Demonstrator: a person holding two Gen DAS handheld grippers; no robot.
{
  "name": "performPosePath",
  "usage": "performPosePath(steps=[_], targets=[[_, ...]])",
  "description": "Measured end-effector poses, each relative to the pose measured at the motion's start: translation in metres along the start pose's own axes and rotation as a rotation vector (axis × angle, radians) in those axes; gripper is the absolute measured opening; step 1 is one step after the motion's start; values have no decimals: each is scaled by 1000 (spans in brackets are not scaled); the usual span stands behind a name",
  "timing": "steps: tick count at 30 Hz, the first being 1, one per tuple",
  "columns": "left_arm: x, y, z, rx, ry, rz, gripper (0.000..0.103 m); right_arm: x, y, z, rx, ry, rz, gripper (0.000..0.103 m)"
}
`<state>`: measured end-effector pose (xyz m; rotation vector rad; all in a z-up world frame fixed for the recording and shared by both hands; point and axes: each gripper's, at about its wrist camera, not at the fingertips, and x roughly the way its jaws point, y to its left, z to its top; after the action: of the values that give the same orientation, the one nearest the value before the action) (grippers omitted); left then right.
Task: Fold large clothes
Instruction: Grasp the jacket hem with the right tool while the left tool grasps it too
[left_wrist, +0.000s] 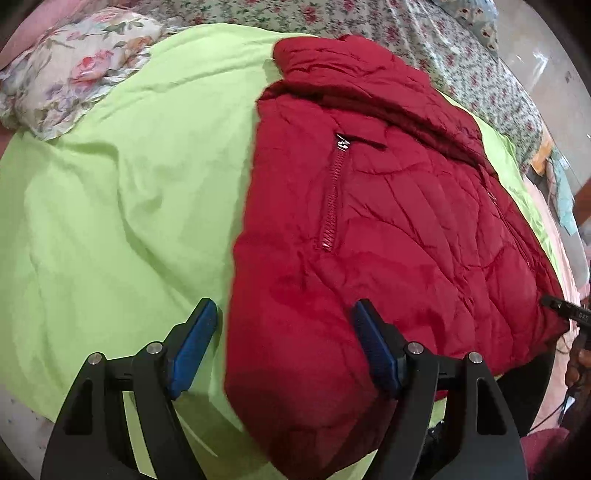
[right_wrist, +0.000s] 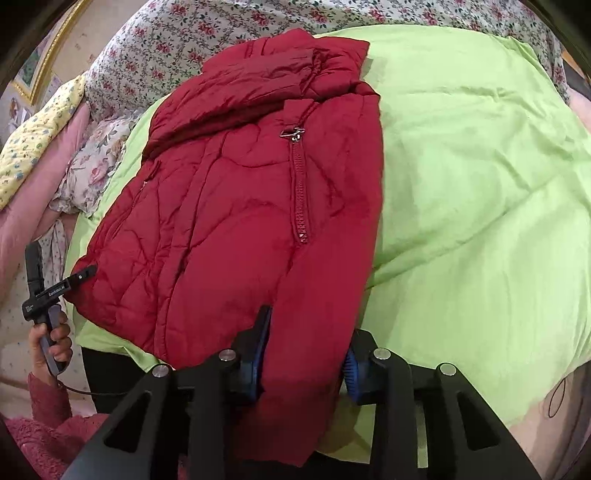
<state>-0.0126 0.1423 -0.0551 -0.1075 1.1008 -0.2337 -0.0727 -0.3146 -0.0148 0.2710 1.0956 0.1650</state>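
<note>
The red puffer jacket (left_wrist: 369, 206) lies folded on a lime-green sheet (left_wrist: 122, 184) spread over the bed, collar end away from the person, hem end hanging toward the near edge. In the left wrist view the left gripper (left_wrist: 286, 347) stands wide apart, one blue pad (left_wrist: 194, 350) over bare green sheet and the other over the jacket, with the jacket's left edge running between them; neither pad presses on the cloth. Over in the right wrist view, the right gripper (right_wrist: 304, 354) is clamped on the jacket's near hem, a thick fold of red fabric bunched up between its blue pads, both pads up against it. A closed pocket zip (right_wrist: 301, 192) runs down the jacket's top face, its metal pull at the upper end. Out to the left of that view, the person's left hand (right_wrist: 51, 341) wraps the handle of the other gripper, a fuzzy red sleeve (right_wrist: 48, 406) below it. A floral pillow (left_wrist: 74, 66) sits beyond the sheet, against a flowered bedspread (left_wrist: 424, 40).
</note>
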Motion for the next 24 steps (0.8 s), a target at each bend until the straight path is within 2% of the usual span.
performPosePath(steps=[5,8,9,10,12,15,21,24], targets=[[4,1,-3,1,12,-19,76,0,-1,-1,-5,-5,8,36],[3,-3,-2,35,16,-29,61,0,-1,-1,-10,-12,11,36],[3,-5,-3,45,16,-34,51,0,-1,-2,-12,-14,11,36],[1,-9,-3,65,11,-38,46,0,-1,-2,-13,-17,13,36],[-3,-17,-3,102,-4,-10,38,-1,-1,-3,-18,-28,15,33],[-12,-25,-4,118,-31,-14,26,-4,-1,-3,-11,-50,54,28],[-40,-40,0,129,-108,-69,19,-23,-7,2,18,-100,187,23],[-47,-44,-1,116,-115,-96,18,-31,-10,5,26,-123,228,21]])
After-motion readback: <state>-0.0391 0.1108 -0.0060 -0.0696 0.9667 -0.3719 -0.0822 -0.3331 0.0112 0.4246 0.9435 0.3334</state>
